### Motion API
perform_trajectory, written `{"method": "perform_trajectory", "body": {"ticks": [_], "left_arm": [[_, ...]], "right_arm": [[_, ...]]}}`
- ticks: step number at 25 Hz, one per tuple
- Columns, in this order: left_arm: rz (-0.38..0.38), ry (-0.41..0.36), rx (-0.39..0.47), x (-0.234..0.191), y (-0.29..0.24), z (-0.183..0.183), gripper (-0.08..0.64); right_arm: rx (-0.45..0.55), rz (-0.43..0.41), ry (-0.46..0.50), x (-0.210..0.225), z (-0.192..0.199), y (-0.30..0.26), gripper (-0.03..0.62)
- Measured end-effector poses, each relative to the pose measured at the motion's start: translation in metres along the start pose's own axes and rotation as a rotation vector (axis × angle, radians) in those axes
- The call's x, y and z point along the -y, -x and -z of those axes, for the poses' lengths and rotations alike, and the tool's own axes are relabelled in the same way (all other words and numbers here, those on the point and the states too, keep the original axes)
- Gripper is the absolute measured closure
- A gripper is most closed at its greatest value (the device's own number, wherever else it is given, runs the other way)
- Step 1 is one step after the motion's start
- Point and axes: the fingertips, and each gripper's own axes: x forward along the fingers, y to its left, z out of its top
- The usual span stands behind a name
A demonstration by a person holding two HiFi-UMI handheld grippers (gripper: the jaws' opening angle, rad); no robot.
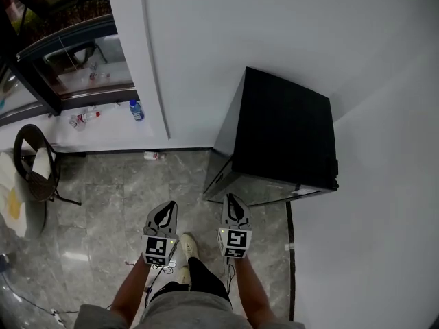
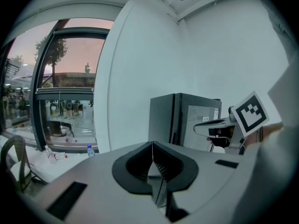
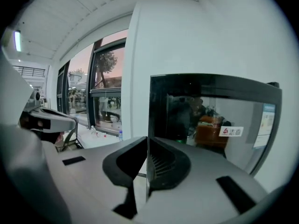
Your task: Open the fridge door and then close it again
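Grey marble floor and white walls fill the head view. One black fridge (image 1: 281, 136) stands at 1 o'clock with its door closed, and one chair (image 1: 38, 163) is at 9 o'clock. Two grippers are at 6 o'clock, the left gripper (image 1: 167, 210) and the right gripper (image 1: 233, 201), both apart from the fridge. In the left gripper view the jaws are together with nothing between them, and the fridge is at 2 o'clock. In the right gripper view the jaws are also together and empty, and the glossy door is at 3 o'clock.

In the head view the fridge (image 1: 281, 132) shows mostly its top, and its door face is almost hidden below it. Well left of the fridge, some small litter (image 1: 81, 119) cannot be identified. The label (image 2: 205, 118) on the fridge is too small to read.
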Motion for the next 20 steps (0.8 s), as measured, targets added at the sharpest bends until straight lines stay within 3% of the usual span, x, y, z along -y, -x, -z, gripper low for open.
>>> {"method": "perform_trajectory", "body": {"ticks": [4, 20], "left_arm": [[0.002, -0.014, 0.022, 0.008, 0.015, -0.011, 0.552], [0.020, -0.041, 0.112, 0.045, 0.102, -0.029, 0.552]], "right_arm": [[0.032, 0.004, -0.038, 0.003, -0.013, 0.024, 0.555], [0.127, 0.008, -0.005, -0.018, -0.039, 0.141, 0.555]]}}
